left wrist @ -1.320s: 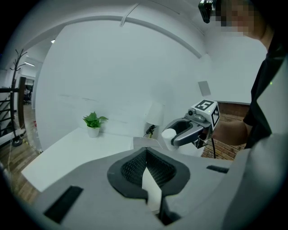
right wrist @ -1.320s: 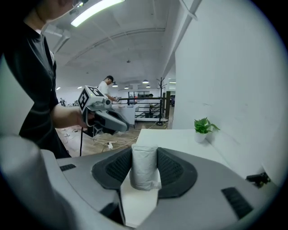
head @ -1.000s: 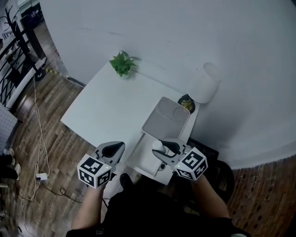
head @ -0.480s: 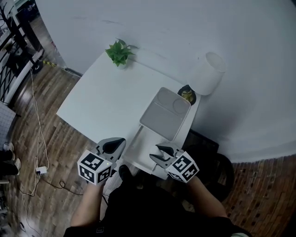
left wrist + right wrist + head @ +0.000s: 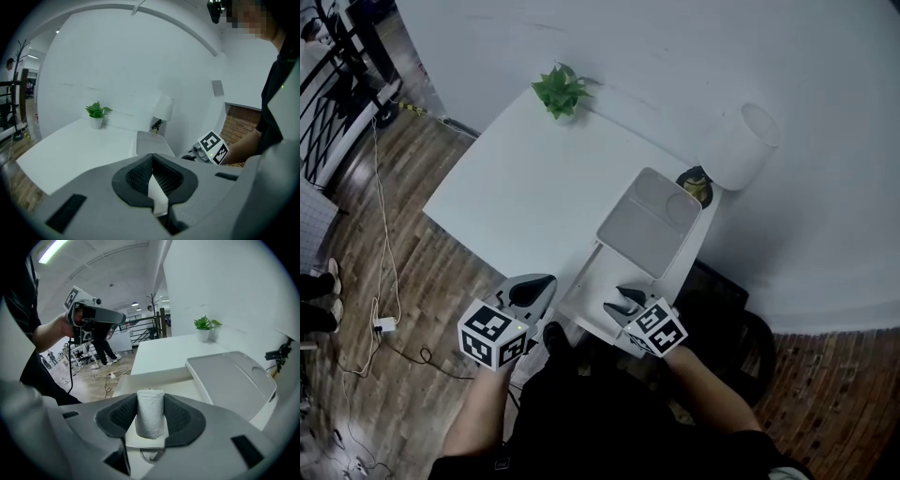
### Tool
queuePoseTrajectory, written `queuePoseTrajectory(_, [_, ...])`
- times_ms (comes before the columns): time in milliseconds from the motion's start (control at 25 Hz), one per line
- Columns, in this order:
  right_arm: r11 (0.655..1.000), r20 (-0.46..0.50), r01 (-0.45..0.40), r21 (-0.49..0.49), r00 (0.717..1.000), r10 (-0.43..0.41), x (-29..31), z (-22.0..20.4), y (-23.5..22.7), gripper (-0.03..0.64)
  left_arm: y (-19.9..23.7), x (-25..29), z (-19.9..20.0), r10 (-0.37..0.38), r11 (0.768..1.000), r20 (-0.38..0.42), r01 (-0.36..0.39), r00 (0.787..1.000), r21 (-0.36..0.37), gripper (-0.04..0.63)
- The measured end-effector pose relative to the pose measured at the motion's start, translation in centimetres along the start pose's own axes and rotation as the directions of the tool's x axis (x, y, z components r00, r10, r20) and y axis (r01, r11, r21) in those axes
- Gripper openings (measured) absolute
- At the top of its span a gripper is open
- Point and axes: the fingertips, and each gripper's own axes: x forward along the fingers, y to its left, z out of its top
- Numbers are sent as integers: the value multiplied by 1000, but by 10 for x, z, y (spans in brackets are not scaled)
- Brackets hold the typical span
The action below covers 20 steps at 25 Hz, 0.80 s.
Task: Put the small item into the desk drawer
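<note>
A small white paper roll (image 5: pixel 150 412) stands upright between the dark pads of my right gripper (image 5: pixel 150 420), which is shut on it. That gripper (image 5: pixel 623 305) hovers over the open desk drawer (image 5: pixel 584 302), whose pale inside (image 5: pixel 154 380) shows just beyond the roll. In the head view the roll is hidden by the gripper. My left gripper (image 5: pixel 532 291) hangs off the desk's front edge, left of the drawer. Its jaws (image 5: pixel 151 161) are shut with nothing between them.
A grey tray (image 5: pixel 652 225) lies on the white desk (image 5: pixel 525 197) behind the drawer. A potted plant (image 5: pixel 561 91) stands at the far corner, a white lamp (image 5: pixel 741 145) at the back right. Wooden floor with cables (image 5: pixel 380 323) lies to the left.
My right gripper has drawn back toward me and lower over the drawer, so the roll no longer shows in the head view. The left gripper has barely moved.
</note>
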Motion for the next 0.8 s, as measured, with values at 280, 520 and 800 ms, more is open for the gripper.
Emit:
queuePoseTrajectory(280, [1000,-87,27,-13,996,-28,15,-13,-8,176,5,-18,4,31,999,38,-31,999,-11,8])
queuePoseTrajectory(520, [998,-134,26,-54,990,-34,11,-22,-11,184,7,-31,22,64,997,77,-66,995,35,8])
queuePoseTrajectory(800, [994,-38,106,-28,994,-107,-12,8,-25,189,10,-42,31,70,997,102,-74,992,37,8])
